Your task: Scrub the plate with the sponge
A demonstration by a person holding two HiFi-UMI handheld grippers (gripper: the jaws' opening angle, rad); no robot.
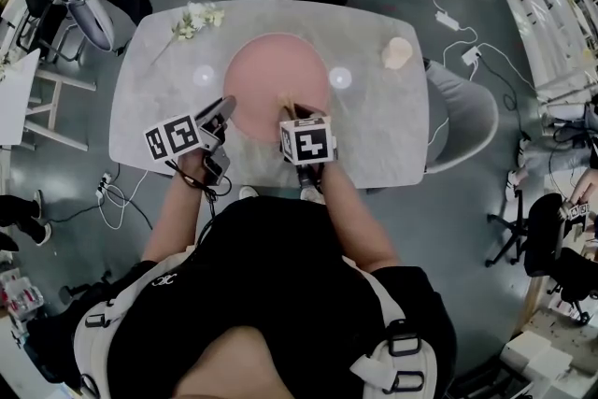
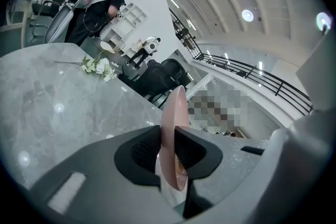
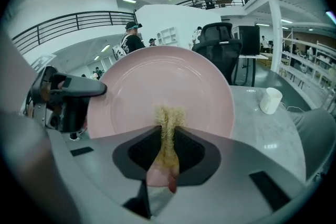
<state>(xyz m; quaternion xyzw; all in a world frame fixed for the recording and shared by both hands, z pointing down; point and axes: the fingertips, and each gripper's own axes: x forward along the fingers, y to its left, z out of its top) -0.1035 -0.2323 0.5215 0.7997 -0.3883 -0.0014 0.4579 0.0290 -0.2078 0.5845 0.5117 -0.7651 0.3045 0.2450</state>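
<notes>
We record the left gripper (image 1: pixel 222 112) at the near left rim of the pink plate (image 1: pixel 276 79). In the left gripper view its jaws are closed on that rim, which passes edge-on between the black pads (image 2: pixel 144 150); the left gripper (image 2: pixel 168 152) therefore grips the plate (image 2: pixel 173 128).

The right gripper (image 1: pixel 297 115) stands just beside it, at the plate's near edge. In the right gripper view the jaws are pressed onto a yellowish, fibrous sponge (image 3: pixel 168 131), squeezed thin between them. Its frayed tip touches the lower part of the plate's inner face (image 3: pixel 163 86). The right gripper (image 3: pixel 167 152) points straight at that face. The left gripper (image 3: pixel 63 97) appears at the plate's left edge in this view.

The plate is over the middle of the grey marble table (image 1: pixel 374 135). We cannot determine whether its far rim rests on the tabletop or is lifted clear.

Other items noted: a pale cup (image 1: pixel 396 52) on the table, to the right and well apart from the plate, also seen in the right gripper view (image 3: pixel 271 100); a sprig of white flowers (image 1: pixel 194 19) lying near the far left corner, also seen in the left gripper view (image 2: pixel 100 66)
</notes>
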